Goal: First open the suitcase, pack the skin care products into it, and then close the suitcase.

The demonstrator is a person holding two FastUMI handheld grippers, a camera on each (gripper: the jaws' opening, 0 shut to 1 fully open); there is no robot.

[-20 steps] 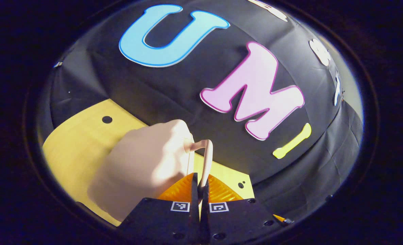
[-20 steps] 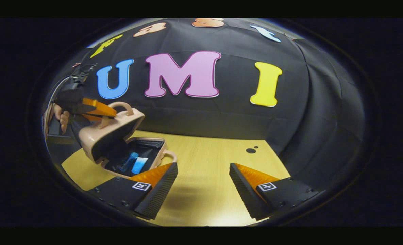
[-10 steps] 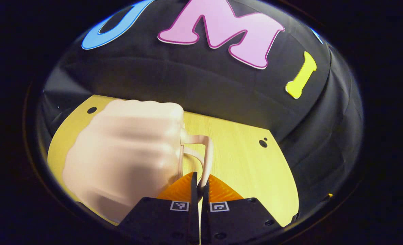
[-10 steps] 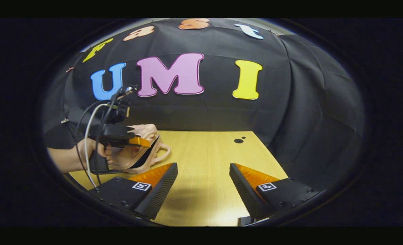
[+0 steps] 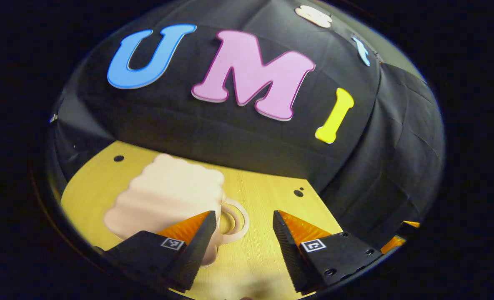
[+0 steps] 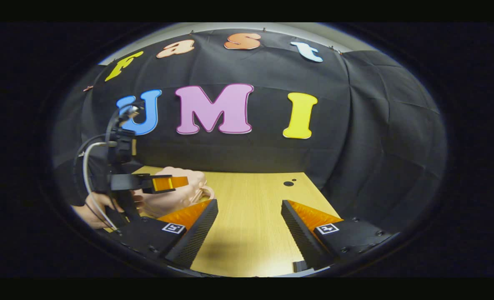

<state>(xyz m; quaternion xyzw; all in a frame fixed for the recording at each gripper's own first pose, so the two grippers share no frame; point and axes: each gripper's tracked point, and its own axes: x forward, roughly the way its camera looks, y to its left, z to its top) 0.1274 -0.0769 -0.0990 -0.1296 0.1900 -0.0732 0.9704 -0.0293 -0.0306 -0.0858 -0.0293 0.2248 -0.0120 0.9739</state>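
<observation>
The small pink suitcase (image 5: 167,196) lies on the wooden table (image 5: 267,191) with its lid down, so what is inside is hidden. Its two loop handles (image 5: 235,216) point toward the gap of my left gripper (image 5: 243,221), which is open and holds nothing; its left finger overlaps the case's near corner. In the right gripper view the same suitcase (image 6: 176,196) sits at the left, with the left gripper (image 6: 169,182) hovering just above it in a person's hand (image 6: 94,204). My right gripper (image 6: 249,206) is open over bare table, to the right of the case.
The table (image 6: 247,233) runs back to the black cloth wall. Small dark holes mark the tabletop (image 5: 298,193) (image 5: 118,158) (image 6: 289,183). A cable (image 6: 86,166) loops off the left gripper.
The lid, held up by its handle a second ago, has come down onto the case. My left gripper has let go of the handle, opened and drawn back. The right gripper stayed open.
</observation>
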